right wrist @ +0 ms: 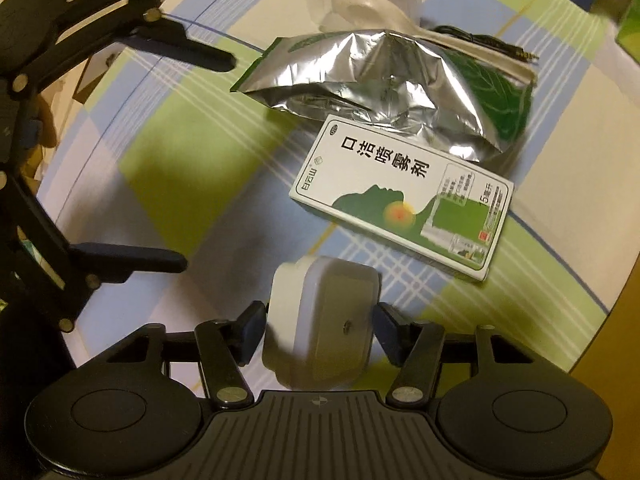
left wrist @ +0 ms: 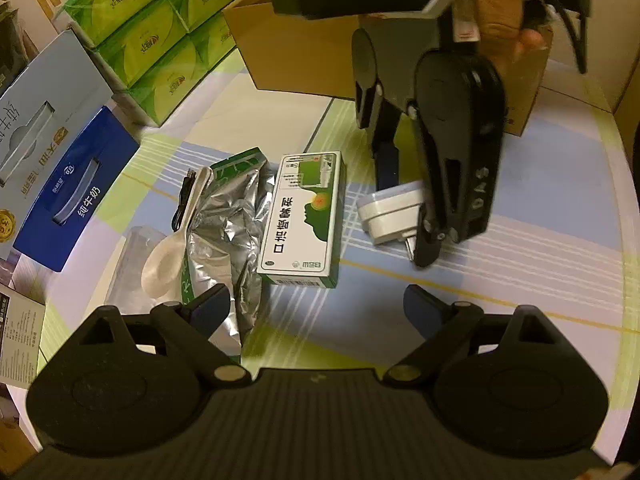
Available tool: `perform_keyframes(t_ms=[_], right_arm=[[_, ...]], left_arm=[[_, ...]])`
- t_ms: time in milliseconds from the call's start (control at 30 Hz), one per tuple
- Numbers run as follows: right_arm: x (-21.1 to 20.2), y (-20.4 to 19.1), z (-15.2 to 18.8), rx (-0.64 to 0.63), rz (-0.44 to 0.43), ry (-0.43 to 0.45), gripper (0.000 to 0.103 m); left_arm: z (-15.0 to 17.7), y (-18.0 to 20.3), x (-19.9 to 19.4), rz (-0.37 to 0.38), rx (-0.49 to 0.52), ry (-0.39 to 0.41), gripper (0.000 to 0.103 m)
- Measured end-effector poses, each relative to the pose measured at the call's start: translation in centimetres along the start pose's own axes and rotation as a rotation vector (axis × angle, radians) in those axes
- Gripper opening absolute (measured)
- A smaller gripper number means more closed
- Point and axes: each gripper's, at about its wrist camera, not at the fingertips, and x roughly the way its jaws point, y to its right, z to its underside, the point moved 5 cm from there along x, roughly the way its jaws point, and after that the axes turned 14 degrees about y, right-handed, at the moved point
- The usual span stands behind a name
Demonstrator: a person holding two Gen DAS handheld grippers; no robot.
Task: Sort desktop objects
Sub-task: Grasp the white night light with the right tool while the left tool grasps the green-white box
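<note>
Right gripper (right wrist: 320, 320) has its jaws clamped on the white plug adapter (right wrist: 320, 320), left gripper (left wrist: 316, 308) jaws wide open, so I'd lift straight up clear of the spray box (right wrist: 404, 196) before swinging away.

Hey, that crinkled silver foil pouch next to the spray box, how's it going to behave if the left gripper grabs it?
The foil pouch is creased and sagging, so it will probably flex and crumple rather than lift flat. Its shiny surface looks slick, so the fingers may slip. The white spoon seems to lean on its edge, and the spray box lies alongside, so pushing it would likely shift both.
</note>
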Motion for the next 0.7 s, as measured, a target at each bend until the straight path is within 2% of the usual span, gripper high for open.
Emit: perform_keyframes(t_ms=[233, 467, 700], right_arm=[[-1.6, -0.1, 0.3, -0.045, 0.042, 0.012, 0.049], [-3.5, 0.0, 1.1, -0.113, 0.108, -0.009, 0.049], [-4.3, -0.8, 2.7, -0.118, 0.139, -0.025, 0.049]], left_arm=[[-0.7, -0.6, 1.7, 0.010, -0.010, -0.001, 0.090], [-2.0, -0.8, 4.9, 0.030, -0.030, 0.006, 0.079], [-1.5, -0.9, 8.0, 0.016, -0.068, -0.045, 0.075]])
